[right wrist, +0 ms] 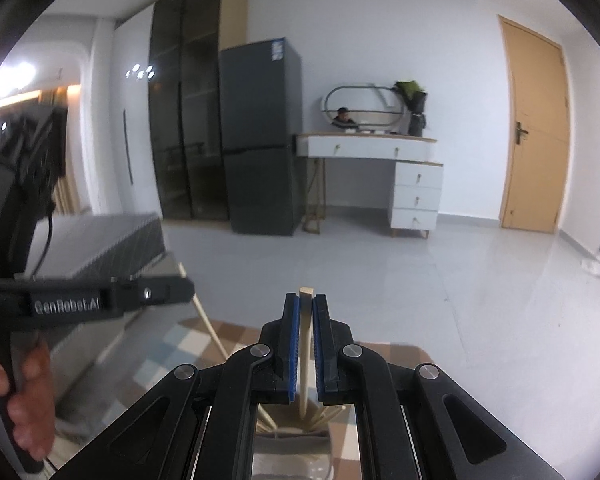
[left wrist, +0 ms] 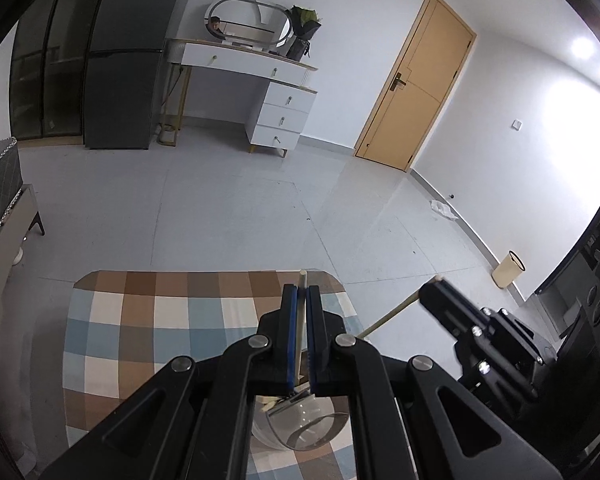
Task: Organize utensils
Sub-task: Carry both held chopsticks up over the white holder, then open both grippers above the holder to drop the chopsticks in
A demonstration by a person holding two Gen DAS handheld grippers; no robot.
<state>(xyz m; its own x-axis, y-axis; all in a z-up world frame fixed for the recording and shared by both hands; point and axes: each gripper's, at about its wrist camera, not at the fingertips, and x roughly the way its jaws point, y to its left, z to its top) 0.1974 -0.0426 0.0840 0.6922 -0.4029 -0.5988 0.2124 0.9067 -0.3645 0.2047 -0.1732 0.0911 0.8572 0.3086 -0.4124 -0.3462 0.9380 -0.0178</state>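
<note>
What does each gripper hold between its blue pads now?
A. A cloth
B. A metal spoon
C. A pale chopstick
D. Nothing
C: the left gripper and the right gripper are each shut on a thin pale chopstick.

Left gripper [left wrist: 302, 292] clamped on pale chopstick [left wrist: 302, 280], tip poking just past jaws. Glass [left wrist: 300, 420] below jaws, on checked cloth [left wrist: 160, 320]. Right gripper [left wrist: 430, 294] off to right, clamped on second chopstick [left wrist: 388, 318], angled toward glass.
</note>
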